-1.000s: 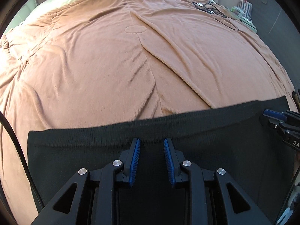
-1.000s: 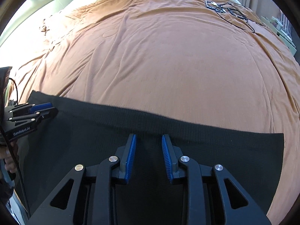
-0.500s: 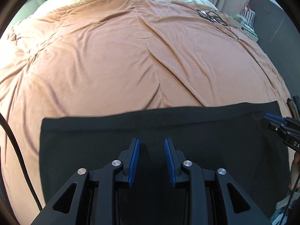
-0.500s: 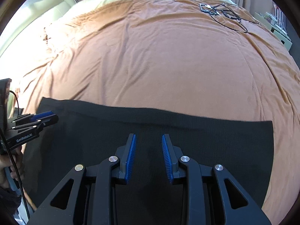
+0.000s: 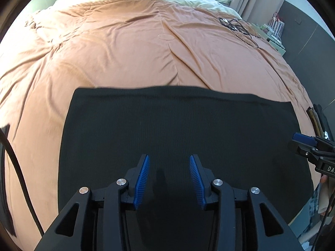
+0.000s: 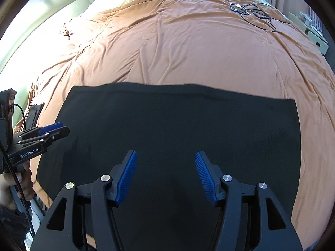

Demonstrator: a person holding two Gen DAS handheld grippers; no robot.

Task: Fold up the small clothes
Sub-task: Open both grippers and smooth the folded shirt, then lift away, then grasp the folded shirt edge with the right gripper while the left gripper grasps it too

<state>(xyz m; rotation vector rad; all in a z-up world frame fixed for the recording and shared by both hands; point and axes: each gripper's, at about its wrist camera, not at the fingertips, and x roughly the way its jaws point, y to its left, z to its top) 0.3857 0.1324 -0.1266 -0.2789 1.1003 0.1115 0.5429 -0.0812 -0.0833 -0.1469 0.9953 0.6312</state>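
Cable [image 5: 14,167] runs down the frame edge left of the left tool [image 5: 168,179], partly cut off. Black garment [image 5: 178,129] lies flat on the orange bed cover [image 5: 125,52], spread beneath and ahead of both tools, its near edge hidden behind their bodies. Left tool's jaws are opening, nothing between them. Right tool [image 6: 166,175] likewise is opening, empty. Tangled wires [image 6: 257,14] lie far ahead to the right, small and hard to make out.

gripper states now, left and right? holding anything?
Left gripper: jaws opening, nothing between the pads, black garment lying beneath.
Right gripper: jaws opening wider, nothing gripped, above the same garment.
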